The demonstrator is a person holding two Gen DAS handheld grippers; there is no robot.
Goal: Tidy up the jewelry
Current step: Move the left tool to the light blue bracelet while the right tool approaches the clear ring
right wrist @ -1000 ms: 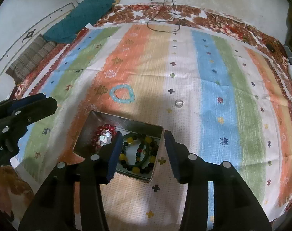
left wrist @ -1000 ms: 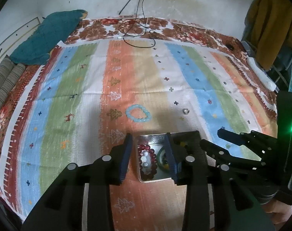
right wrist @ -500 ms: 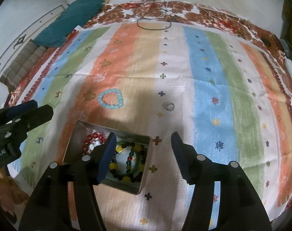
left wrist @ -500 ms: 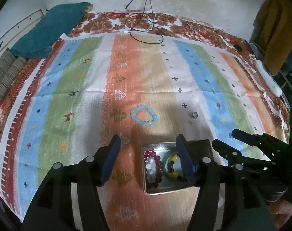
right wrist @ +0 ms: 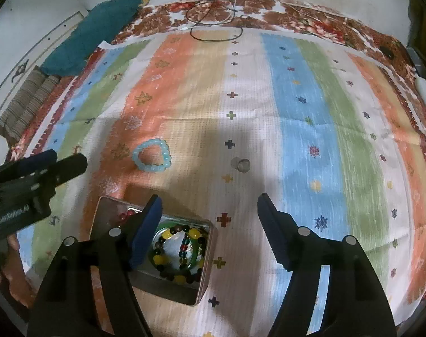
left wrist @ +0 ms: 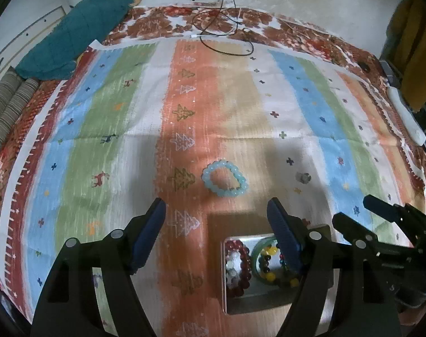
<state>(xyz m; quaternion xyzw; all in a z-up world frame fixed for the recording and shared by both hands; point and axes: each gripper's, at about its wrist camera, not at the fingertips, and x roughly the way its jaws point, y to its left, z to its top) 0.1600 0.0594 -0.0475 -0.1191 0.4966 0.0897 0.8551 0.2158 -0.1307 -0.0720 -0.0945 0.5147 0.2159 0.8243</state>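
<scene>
A pale blue bead bracelet (left wrist: 224,179) (right wrist: 151,159) lies on the striped cloth, beyond my left gripper (left wrist: 216,210), whose jaws are opening with nothing between them. A small clear ring (left wrist: 303,177) (right wrist: 241,164) rests on the cloth ahead of my right gripper (right wrist: 208,206), whose jaws are also opening and hold nothing. A metal tin (left wrist: 258,307) (right wrist: 204,275) holds a red bead bracelet (left wrist: 235,266), a green bangle and a yellow-and-dark bead bracelet (right wrist: 178,252). It sits under the left gripper's right finger and the right gripper's left finger.
The striped cloth (left wrist: 106,129) covers a floral bedspread (right wrist: 311,19). A teal pillow (left wrist: 78,39) lies at the far left, black cables (left wrist: 224,31) at the far edge. A hand (right wrist: 8,278) holds the other gripper at the lower left.
Both grippers have opened wider. Both have moved forward over the cloth, so the tin now sits lower in each view and the blue bracelet and ring appear closer.
</scene>
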